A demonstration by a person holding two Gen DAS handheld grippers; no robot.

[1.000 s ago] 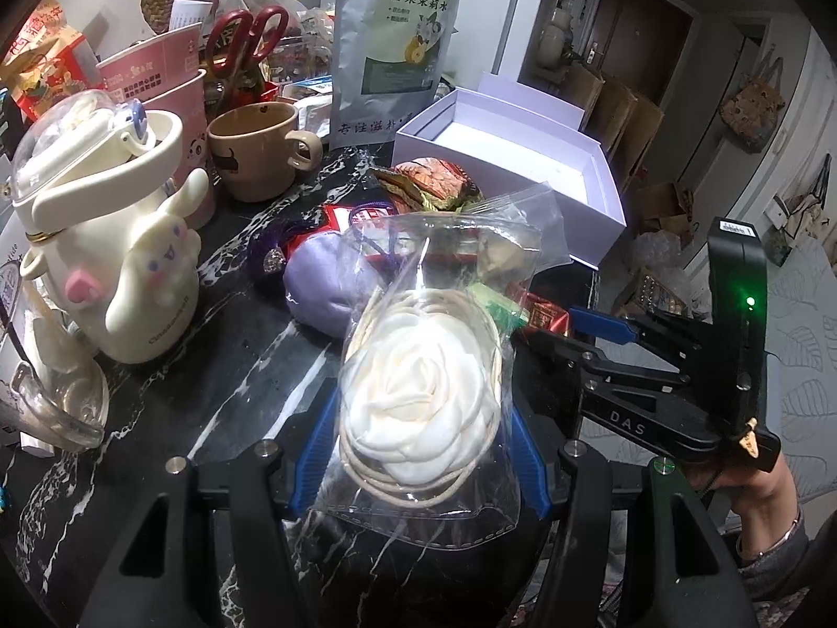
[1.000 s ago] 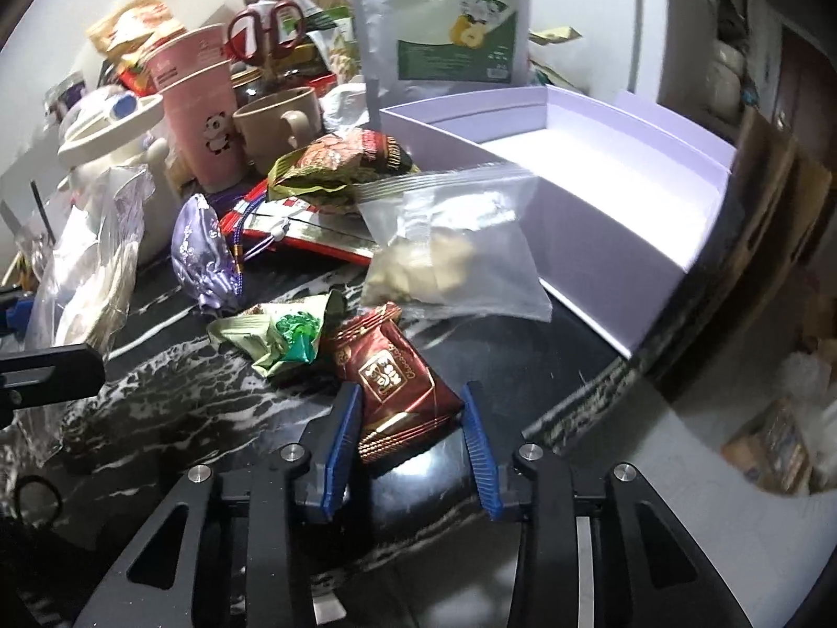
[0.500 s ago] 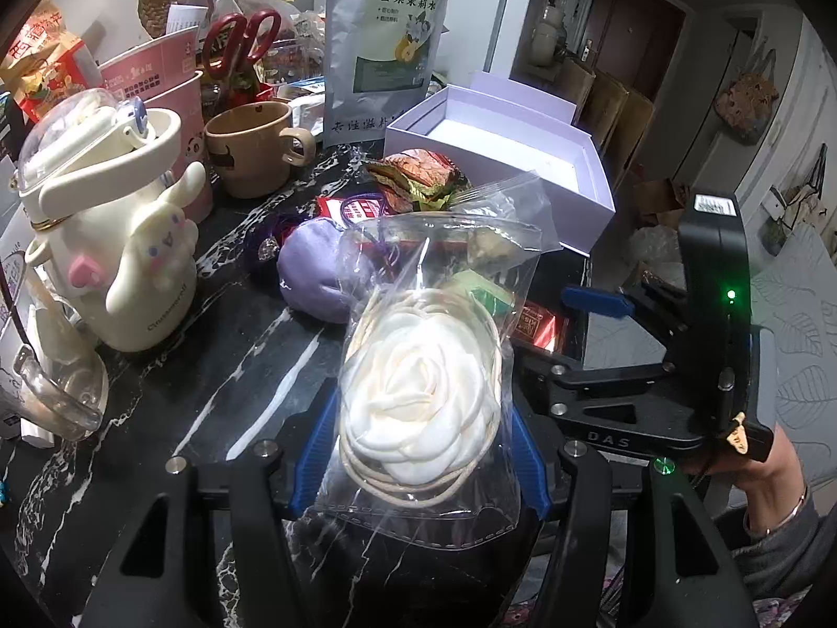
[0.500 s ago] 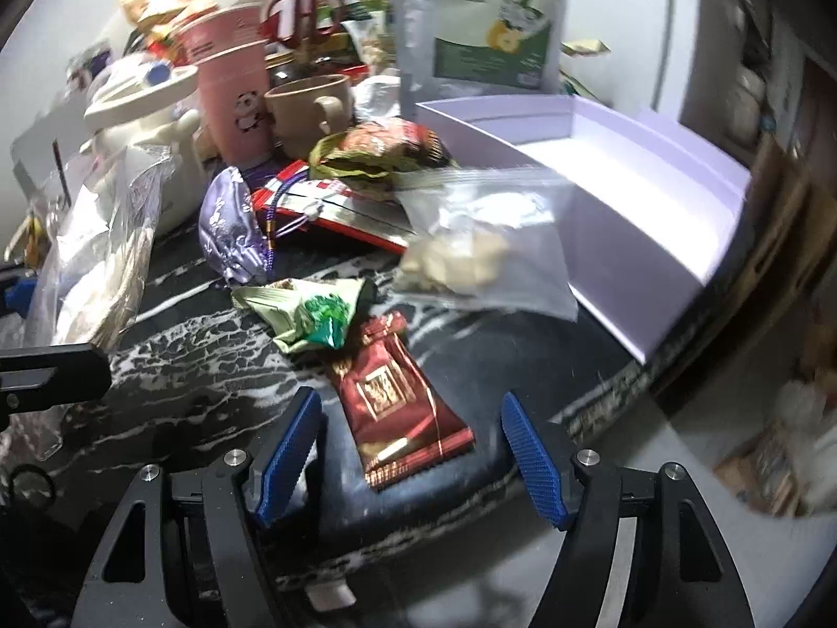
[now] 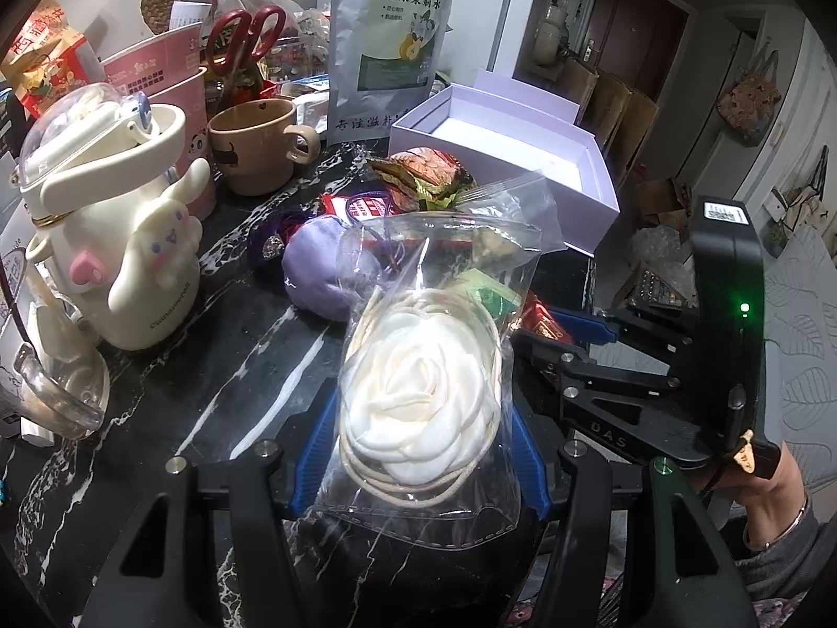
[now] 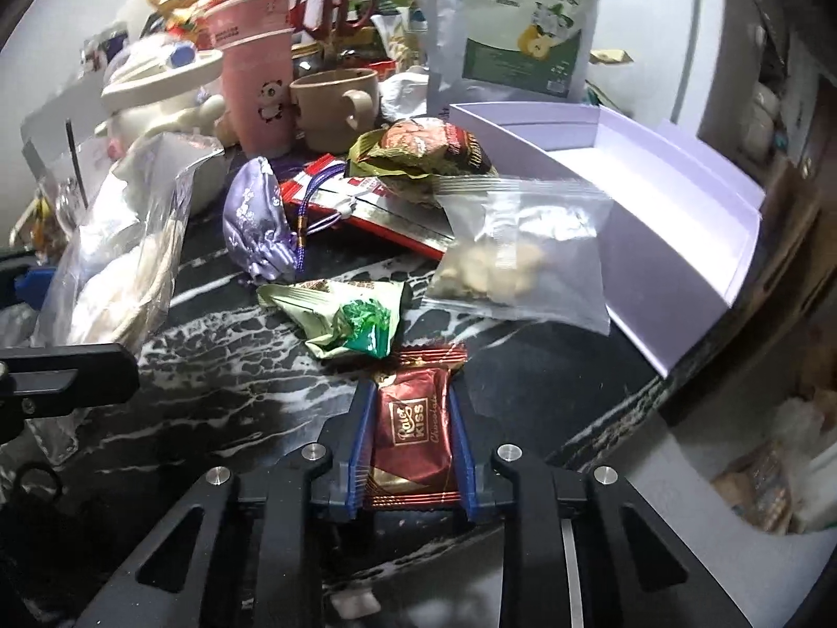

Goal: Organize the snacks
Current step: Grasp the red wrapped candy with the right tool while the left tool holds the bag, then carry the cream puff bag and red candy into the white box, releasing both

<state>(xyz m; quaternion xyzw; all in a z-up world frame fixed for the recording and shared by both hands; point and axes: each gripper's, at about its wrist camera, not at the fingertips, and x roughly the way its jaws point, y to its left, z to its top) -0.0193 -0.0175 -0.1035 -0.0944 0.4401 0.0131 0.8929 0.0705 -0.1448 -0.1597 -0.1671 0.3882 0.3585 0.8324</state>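
My left gripper [image 5: 418,450] is shut on a clear bag holding a white rose-shaped item [image 5: 418,397], lifted above the black marble table [image 5: 219,361]. My right gripper [image 6: 410,434] is shut on a red chocolate packet [image 6: 413,424] at the table's near edge. Just beyond it lie a green wrapped snack [image 6: 355,324] and a clear zip bag of pale pieces [image 6: 523,261]. An open, empty lilac box [image 6: 654,199] stands to the right. The right gripper's body [image 5: 654,382] shows at the right of the left wrist view.
A purple pouch [image 6: 256,225], a red flat packet [image 6: 366,204] and a brown-green snack bag [image 6: 423,152] lie mid-table. Behind stand a tan mug [image 6: 335,110], pink cups [image 6: 256,89], scissors [image 6: 335,5], a tall tea pouch [image 6: 523,21] and a white character bottle [image 5: 110,230].
My right gripper opened wide around the red chocolate packet, then moved in and shut on it. The left gripper kept hold of the rose bag and drifted slightly.
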